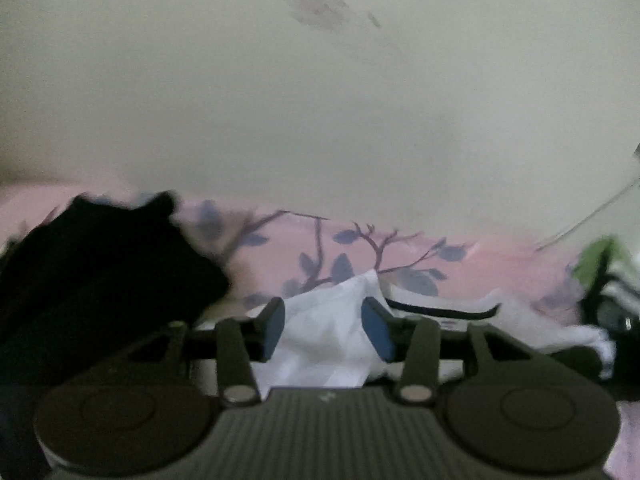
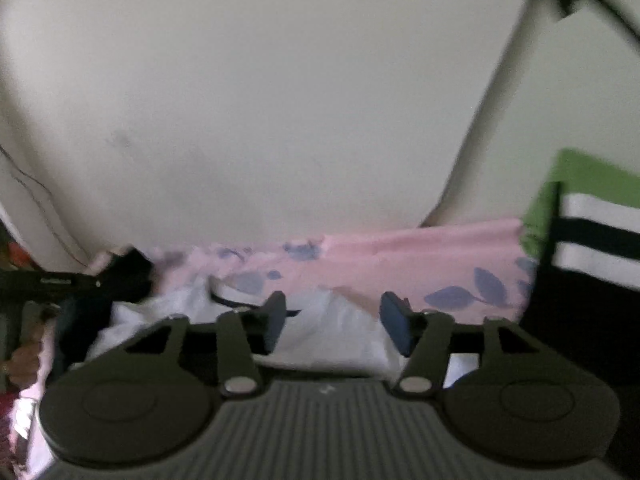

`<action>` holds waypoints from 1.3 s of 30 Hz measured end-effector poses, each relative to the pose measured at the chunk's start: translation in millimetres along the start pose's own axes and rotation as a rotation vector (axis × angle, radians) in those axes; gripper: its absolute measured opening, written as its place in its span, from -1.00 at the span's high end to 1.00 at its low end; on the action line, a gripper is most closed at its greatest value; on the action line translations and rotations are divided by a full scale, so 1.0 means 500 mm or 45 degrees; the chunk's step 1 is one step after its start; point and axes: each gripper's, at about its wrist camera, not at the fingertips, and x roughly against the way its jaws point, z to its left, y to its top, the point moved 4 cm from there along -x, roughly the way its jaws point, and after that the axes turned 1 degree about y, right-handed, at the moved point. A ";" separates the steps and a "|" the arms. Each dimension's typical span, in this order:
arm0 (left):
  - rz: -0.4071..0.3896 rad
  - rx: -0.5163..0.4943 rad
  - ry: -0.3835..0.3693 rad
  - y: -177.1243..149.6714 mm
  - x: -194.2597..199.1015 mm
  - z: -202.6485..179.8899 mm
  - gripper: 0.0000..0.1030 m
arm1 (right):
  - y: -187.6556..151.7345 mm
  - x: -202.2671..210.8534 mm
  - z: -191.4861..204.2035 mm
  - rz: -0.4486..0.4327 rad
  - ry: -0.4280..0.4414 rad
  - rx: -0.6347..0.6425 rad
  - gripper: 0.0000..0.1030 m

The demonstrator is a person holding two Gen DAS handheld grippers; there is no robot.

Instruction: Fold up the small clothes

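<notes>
White garment [image 1: 328, 332] lies bunched on the pink floral bedsheet [image 1: 320, 248], a peak rising between the left claw's [image 1: 325, 328] parted blue pads, nothing gripped. Pinch one clean edge, not the bunch. Right-wrist view: right claw [image 2: 338, 326] gapes wide, empty, white cloth [image 2: 320, 340] just under it.

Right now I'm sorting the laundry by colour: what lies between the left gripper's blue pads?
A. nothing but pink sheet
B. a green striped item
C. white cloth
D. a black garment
C: white cloth bunches up between the left gripper pads; the black garment lies off to its left.
</notes>
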 end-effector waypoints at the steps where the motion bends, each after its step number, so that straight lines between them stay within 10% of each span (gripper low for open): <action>1: 0.016 -0.033 0.014 0.003 -0.030 -0.020 0.12 | 0.006 -0.040 -0.004 0.053 -0.011 0.018 -0.17; 5: 0.083 -0.129 0.085 0.008 -0.150 -0.068 -0.04 | 0.004 -0.170 -0.012 0.211 -0.033 0.049 -0.22; 7: 0.124 -0.141 0.083 0.003 -0.188 -0.076 0.28 | -0.006 -0.198 -0.013 0.241 -0.005 0.055 -0.17; 8: 0.101 -0.158 0.097 0.001 -0.192 -0.082 0.62 | -0.012 -0.207 -0.008 0.251 0.025 0.069 0.11; 9: 0.086 -0.183 0.104 0.000 -0.191 -0.087 0.76 | -0.019 -0.211 0.000 0.252 0.058 0.081 0.82; 10: 0.084 -0.197 0.104 -0.003 -0.185 -0.091 0.78 | -0.026 -0.209 0.009 0.244 0.075 0.085 0.90; 18: -0.178 -0.226 -0.056 -0.049 0.081 -0.097 0.81 | -0.046 -0.016 0.108 -0.081 0.151 0.231 0.93; 25: -0.352 -0.283 -0.219 -0.246 0.336 -0.092 0.80 | -0.236 0.220 0.197 -0.237 0.196 0.415 0.94; 34: -0.163 -0.217 -0.276 -0.531 0.357 -0.057 0.70 | -0.536 0.240 0.213 -0.189 0.068 0.309 0.93; 39: -0.116 -0.170 -0.297 -0.550 0.362 -0.028 0.53 | -0.540 0.246 0.186 -0.184 0.072 0.286 0.66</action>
